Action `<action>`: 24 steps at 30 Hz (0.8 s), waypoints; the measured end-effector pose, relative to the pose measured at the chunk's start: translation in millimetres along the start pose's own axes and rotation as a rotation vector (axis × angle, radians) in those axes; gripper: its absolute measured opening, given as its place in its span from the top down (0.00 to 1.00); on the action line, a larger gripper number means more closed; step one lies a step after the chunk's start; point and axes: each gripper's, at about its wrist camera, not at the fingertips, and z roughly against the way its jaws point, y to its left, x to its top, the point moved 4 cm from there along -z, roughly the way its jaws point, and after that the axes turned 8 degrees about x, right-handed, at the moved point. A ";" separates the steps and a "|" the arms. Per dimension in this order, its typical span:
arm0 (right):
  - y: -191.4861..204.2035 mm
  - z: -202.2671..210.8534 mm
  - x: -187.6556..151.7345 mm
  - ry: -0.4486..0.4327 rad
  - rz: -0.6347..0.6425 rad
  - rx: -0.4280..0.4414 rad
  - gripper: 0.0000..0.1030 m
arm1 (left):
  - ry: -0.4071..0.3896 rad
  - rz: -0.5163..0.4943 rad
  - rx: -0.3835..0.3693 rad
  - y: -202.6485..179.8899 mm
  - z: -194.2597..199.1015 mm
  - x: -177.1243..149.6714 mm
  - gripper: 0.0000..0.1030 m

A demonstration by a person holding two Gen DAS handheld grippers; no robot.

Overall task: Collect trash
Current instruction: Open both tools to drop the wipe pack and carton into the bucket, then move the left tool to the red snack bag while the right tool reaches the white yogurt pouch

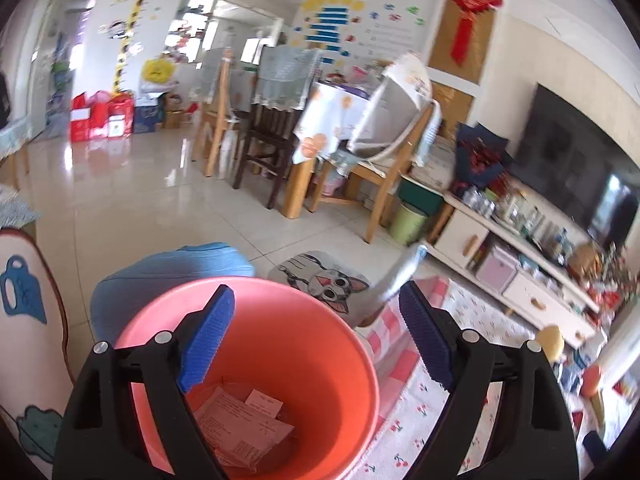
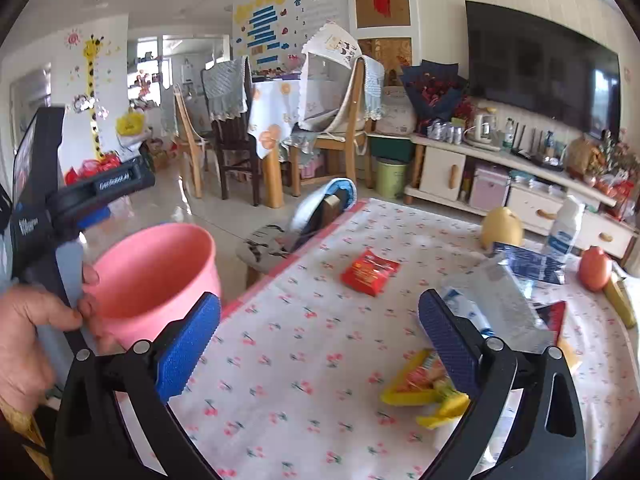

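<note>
A pink bucket (image 1: 280, 344) stands just off the table's left edge, with paper wrappers (image 1: 244, 424) at its bottom. My left gripper (image 1: 320, 340) is open and empty, right above the bucket's mouth. The bucket also shows in the right wrist view (image 2: 156, 272), with the left gripper's body (image 2: 100, 188) over it. My right gripper (image 2: 320, 348) is open and empty above the table (image 2: 300, 360). On the table lie a red packet (image 2: 370, 272), a yellow wrapper (image 2: 424, 388) below the right finger, and a clear plastic bag (image 2: 500, 304).
A white bottle (image 2: 564, 232), a yellow pomelo (image 2: 502, 226), an orange fruit (image 2: 596, 268) and a dark blue packet (image 2: 528, 264) sit at the table's far right. A cat-print stool (image 1: 320, 280) and blue cushion (image 1: 172, 280) stand beyond the bucket. Chairs, TV cabinet behind.
</note>
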 end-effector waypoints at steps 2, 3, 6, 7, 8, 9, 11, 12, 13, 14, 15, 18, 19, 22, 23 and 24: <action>-6.3 6.8 -5.7 0.005 0.020 -0.033 0.05 | 0.011 -0.046 0.002 -10.1 1.2 -2.0 0.17; -9.6 10.9 -7.9 0.003 0.027 -0.046 0.05 | 0.012 -0.071 0.008 -15.4 3.0 -3.0 0.17; -20.7 22.9 -12.3 -0.008 0.051 -0.088 0.05 | 0.008 -0.131 0.023 -29.7 7.6 -5.7 0.17; -24.4 26.5 -12.3 -0.014 0.059 -0.101 0.05 | 0.016 -0.142 0.017 -34.3 8.6 -6.2 0.17; -27.2 30.8 -12.7 -0.023 0.065 -0.111 0.05 | 0.022 -0.145 0.013 -37.6 9.5 -6.6 0.17; -31.0 35.8 -13.4 -0.033 0.067 -0.116 0.05 | 0.023 -0.145 0.006 -40.6 11.9 -7.8 0.17; -39.1 43.9 -14.6 -0.048 0.052 -0.114 0.05 | 0.029 -0.156 -0.011 -49.1 19.2 -13.7 0.17; -43.1 47.2 -16.1 -0.051 0.040 -0.110 0.05 | 0.033 -0.163 -0.019 -52.9 22.7 -16.3 0.17; -47.5 50.6 -16.8 -0.054 0.030 -0.104 0.05 | 0.034 -0.168 -0.028 -58.4 25.5 -17.3 0.17; -51.3 53.4 -17.8 -0.055 0.023 -0.098 0.05 | 0.033 -0.175 -0.048 -63.3 30.6 -20.3 0.17; -55.1 56.3 -18.5 -0.057 0.018 -0.095 0.05 | 0.034 -0.186 -0.067 -68.6 35.2 -23.5 0.17; -68.1 65.0 -19.1 -0.063 -0.002 -0.080 0.05 | 0.050 -0.232 -0.103 -85.7 46.4 -35.5 0.17; -71.4 66.6 -19.0 -0.059 -0.010 -0.068 0.05 | 0.056 -0.247 -0.116 -90.1 50.7 -39.8 0.17; -85.8 73.1 -20.6 -0.046 -0.042 -0.047 0.05 | 0.098 -0.277 -0.156 -103.0 58.1 -54.0 0.17; -89.9 75.6 -20.5 -0.046 -0.055 -0.039 0.05 | 0.119 -0.285 -0.170 -107.6 58.7 -57.5 0.17; -96.4 78.7 -20.4 -0.046 -0.072 -0.030 0.05 | 0.137 -0.294 -0.182 -113.6 61.1 -62.6 0.17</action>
